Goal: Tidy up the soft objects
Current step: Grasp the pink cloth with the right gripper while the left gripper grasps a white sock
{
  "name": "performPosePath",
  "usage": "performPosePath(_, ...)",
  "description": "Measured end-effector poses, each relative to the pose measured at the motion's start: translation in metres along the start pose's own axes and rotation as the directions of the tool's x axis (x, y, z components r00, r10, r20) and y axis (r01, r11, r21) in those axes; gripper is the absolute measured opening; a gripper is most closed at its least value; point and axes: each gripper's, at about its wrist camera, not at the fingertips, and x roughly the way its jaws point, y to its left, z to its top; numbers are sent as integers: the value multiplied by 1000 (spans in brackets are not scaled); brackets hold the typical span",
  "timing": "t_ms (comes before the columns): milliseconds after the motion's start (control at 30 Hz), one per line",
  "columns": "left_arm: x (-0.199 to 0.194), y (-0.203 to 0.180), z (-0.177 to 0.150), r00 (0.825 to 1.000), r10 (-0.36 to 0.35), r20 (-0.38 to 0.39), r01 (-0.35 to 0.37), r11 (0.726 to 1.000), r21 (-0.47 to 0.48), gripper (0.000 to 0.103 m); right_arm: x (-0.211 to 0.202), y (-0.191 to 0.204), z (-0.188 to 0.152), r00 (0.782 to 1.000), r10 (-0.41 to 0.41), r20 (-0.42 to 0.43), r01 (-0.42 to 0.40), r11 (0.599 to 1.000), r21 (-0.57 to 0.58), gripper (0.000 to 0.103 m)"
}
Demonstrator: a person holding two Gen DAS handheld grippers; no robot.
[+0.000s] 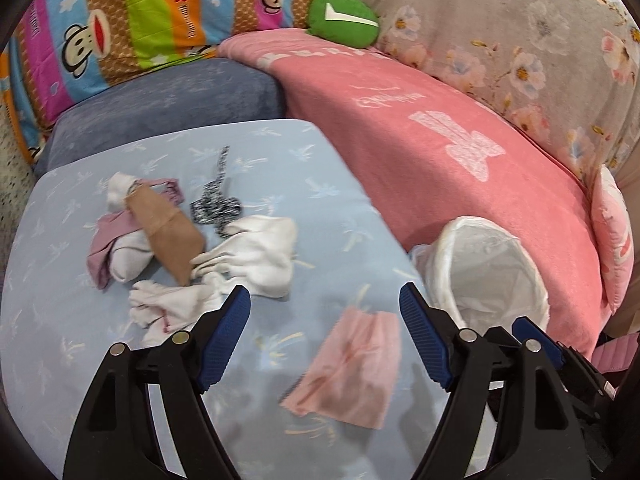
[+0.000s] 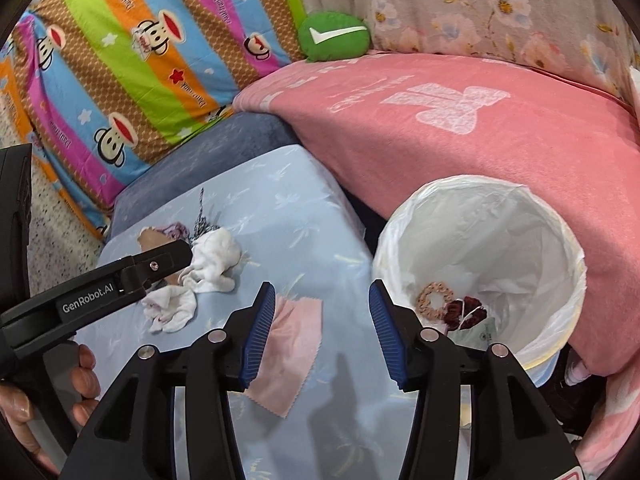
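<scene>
A pink cloth is seen lying flat on the light blue sheet, just beside the white-lined bin, on the side of the bin toward the sock pile. The cloth is roughly rectangular; in the right wrist view its long axis is seen to run from the bin-side far corner toward the near edge of the sheet, slanting away from the bin as it comes nearer. One short edge, cut in a zigzag, is turned toward the cameras.

The left gripper is held above the sheet with its jaws spread wide and nothing between them; the pink cloth is framed in the gap but is not touched. The right gripper is likewise held apart from any object, its jaws open, with the cloth under its left finger and the bin just beyond its right finger.

Farther from the bin than the cloth, a pile is gathered: white socks, a tan sock whose length is pointed diagonally toward the bin, a mauve sock and a black-and-white patterned strip stretched away from the cameras.

Inside the bin, two scrunchies, one beige and one dark red, are seen at the bottom. Behind the bin, a pink blanket is spread.
</scene>
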Motion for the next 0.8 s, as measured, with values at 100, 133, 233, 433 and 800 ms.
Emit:
performPosePath(100,1,16,-4,1000,31,-5,-31,999,-22,75,9,8,-5,1000,4,-22,-4,1000,-11,53)
performPosePath(133,2,22,-6,999,43,-8,-43,999,-29,77,14,12,-8,999,7,-35,-7,1000,-18,53)
performPosePath(233,5,38,-12,997,75,-13,-76,996,-51,80,26,18,-16,998,11,-67,-13,1000,-27,54)
performPosePath(433,15,69,-22,992,113,-49,-117,989,-91,81,52,27,-30,992,15,-129,-20,999,-38,54)
performPosePath(800,45,108,-34,981,147,-123,-164,976,-145,82,102,45,-49,972,10,-235,-24,998,-57,54)
